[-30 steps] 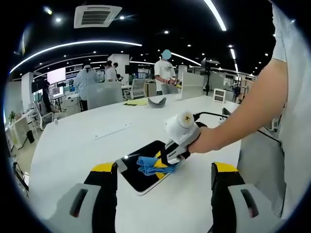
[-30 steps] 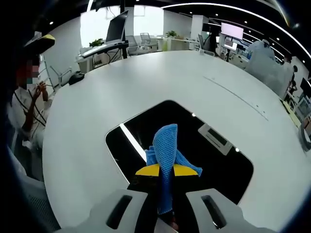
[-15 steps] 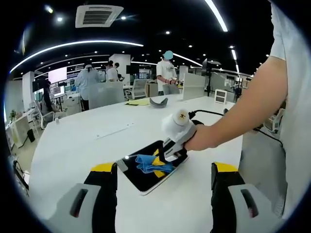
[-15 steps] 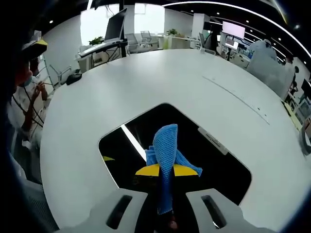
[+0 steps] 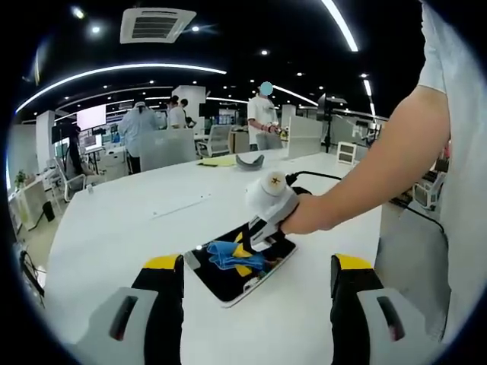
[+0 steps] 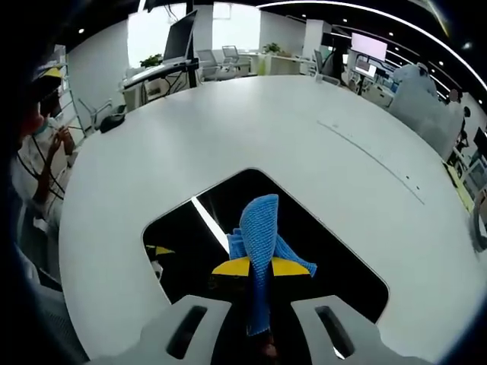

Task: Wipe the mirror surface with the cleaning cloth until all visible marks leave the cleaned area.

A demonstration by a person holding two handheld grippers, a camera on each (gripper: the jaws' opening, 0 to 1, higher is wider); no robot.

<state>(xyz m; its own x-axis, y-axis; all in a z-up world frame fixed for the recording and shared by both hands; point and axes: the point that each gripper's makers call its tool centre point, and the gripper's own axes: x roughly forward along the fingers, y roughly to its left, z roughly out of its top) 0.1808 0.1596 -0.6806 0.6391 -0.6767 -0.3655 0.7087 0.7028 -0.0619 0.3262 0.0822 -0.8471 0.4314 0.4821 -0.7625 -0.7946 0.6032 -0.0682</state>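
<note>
In the left gripper view, the left tongs (image 5: 259,304) hang open above the white desk (image 5: 114,220), holding nothing; past them the mirror (image 5: 240,262) lies flat, and the right tongs (image 5: 245,255) press the blue cloth (image 5: 227,255) onto it. In the right gripper view, the right tongs (image 6: 261,268) are clamped on the cloth (image 6: 260,228), resting on the dark mirror (image 6: 228,213) that lies on the desk (image 6: 304,129)

White surface (image 5: 114,220) spans the room; dark curved object (image 5: 249,160) and yellow sheet (image 5: 214,160) at 12 o'clock, people standing (image 5: 138,122) behind, monitor (image 6: 178,42) on far desk, ceiling vent (image 5: 157,24).
</note>
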